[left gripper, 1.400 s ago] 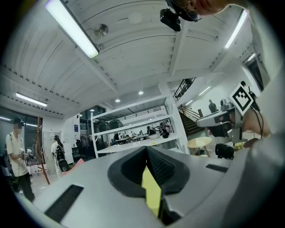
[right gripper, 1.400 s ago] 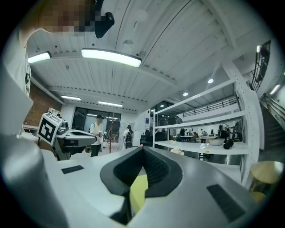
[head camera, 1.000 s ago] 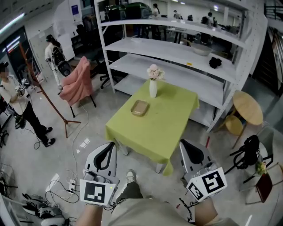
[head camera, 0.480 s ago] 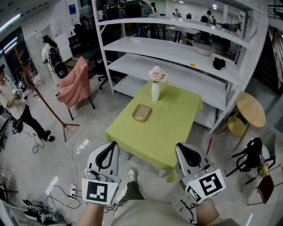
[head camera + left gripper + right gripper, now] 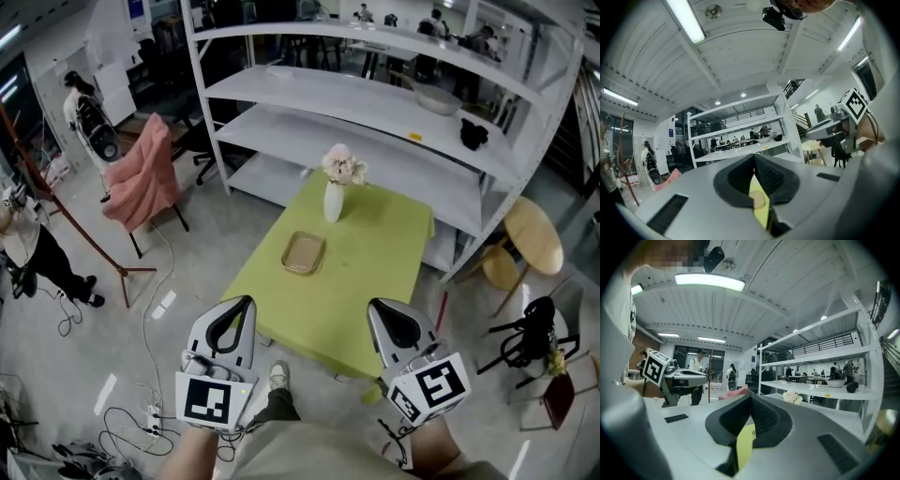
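Locate the left gripper [image 5: 246, 302] at the lower left of the head view, hand-held above the floor, tip meeting the near edge of the table [image 5: 375, 258] in the picture. Height above that edge not determinable. Read the jaws in the left gripper view: pressed together at the tips, nothing clamped, only a sliver of lime-green cloth visible through the slot behind them.

Locate the right gripper [image 5: 376, 306] at the lower right, level with the left one and well apart from it, overlapping the table's near corner in the picture. Read the jaws in the right gripper view: likewise closed tip to tip — empty.

Find the table at the centre of the head view, draped in lime-green cloth, set just in front of the white shelving rack [image 5: 375, 103]. Check the table top:
- tan tray [image 5: 304, 253], lying flat on the left half, nearer the grippers than anything else on the cloth;
- white vase [image 5: 333, 201], upright near the far edge, apart from the tray, holding pale pink flowers [image 5: 343, 166].

Note to the left a chair draped with a pink cloth [image 5: 141, 173], and to the right, beside the rack, a round wooden stool [image 5: 530, 234].
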`<action>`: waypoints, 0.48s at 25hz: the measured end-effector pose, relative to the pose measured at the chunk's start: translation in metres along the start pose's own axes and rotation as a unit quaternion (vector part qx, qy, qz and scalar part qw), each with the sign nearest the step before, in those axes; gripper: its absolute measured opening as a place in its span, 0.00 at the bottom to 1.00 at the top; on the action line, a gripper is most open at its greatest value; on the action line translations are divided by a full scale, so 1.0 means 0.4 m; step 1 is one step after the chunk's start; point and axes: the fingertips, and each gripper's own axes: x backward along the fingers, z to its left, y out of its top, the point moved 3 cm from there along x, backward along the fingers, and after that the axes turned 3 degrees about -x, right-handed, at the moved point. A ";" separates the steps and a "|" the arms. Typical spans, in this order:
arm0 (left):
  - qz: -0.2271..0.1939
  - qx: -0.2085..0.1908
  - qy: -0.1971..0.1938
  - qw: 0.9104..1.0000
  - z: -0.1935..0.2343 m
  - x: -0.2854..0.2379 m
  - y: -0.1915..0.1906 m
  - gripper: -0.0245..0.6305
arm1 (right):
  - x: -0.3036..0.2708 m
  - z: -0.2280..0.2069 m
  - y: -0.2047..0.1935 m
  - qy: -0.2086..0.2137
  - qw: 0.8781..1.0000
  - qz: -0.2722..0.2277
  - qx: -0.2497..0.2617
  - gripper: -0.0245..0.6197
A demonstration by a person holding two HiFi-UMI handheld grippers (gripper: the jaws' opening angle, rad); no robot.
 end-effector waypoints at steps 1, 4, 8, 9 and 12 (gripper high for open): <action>0.000 0.002 -0.005 1.000 0.026 -0.023 -0.007 0.05 | -0.032 -0.005 0.004 -0.005 1.000 0.003 0.001 0.05; 0.002 0.006 -0.020 1.000 0.106 -0.091 -0.027 0.05 | -0.126 -0.022 0.022 -0.021 1.000 0.012 0.002 0.05; 0.001 0.009 -0.041 0.999 0.199 -0.189 -0.046 0.05 | -0.238 -0.048 0.041 -0.041 0.999 0.023 -0.001 0.05; 0.000 0.009 -0.046 0.999 0.221 -0.211 -0.051 0.05 | -0.264 -0.053 0.045 -0.046 0.999 0.025 -0.002 0.05; -0.003 0.012 -0.062 0.998 0.280 -0.275 -0.066 0.05 | -0.341 -0.069 0.057 -0.059 0.998 0.029 -0.003 0.05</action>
